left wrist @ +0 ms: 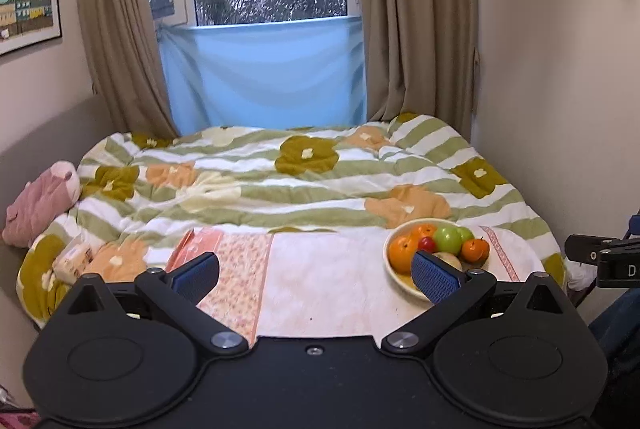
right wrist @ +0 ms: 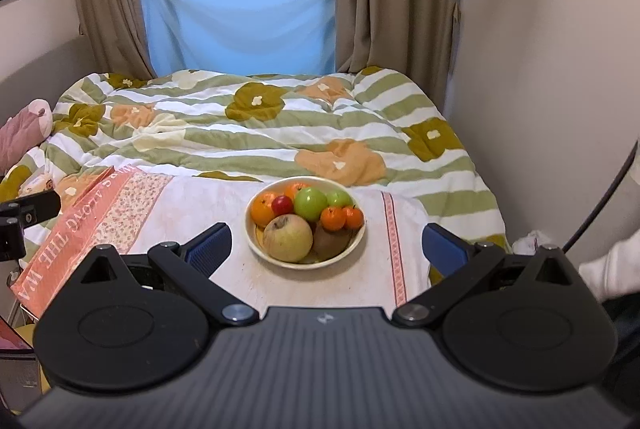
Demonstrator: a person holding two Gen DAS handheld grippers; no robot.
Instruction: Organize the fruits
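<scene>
A cream bowl (right wrist: 356, 241) stands on a small table with a pale cloth (right wrist: 224, 205). It is full of fruit: a yellowish apple (right wrist: 288, 238), a green apple (right wrist: 311, 204), oranges (right wrist: 333, 218), a red fruit (right wrist: 282, 204) and a brown kiwi (right wrist: 334, 242). My right gripper (right wrist: 326, 247) is open, above and short of the bowl, with nothing between its blue pads. My left gripper (left wrist: 316, 275) is open too, over the bare cloth left of the bowl (left wrist: 394, 271); its right pad (left wrist: 434, 279) hides the bowl's near edge. Neither gripper holds anything.
Behind the table lies a bed with a green-striped flowered quilt (right wrist: 256, 133). A pink plush (left wrist: 40, 203) sits at its left edge. An orange patterned cloth (right wrist: 92, 221) hangs over the table's left side. A wall (right wrist: 540, 89) closes the right. A white sleeve (right wrist: 608, 269) shows low right.
</scene>
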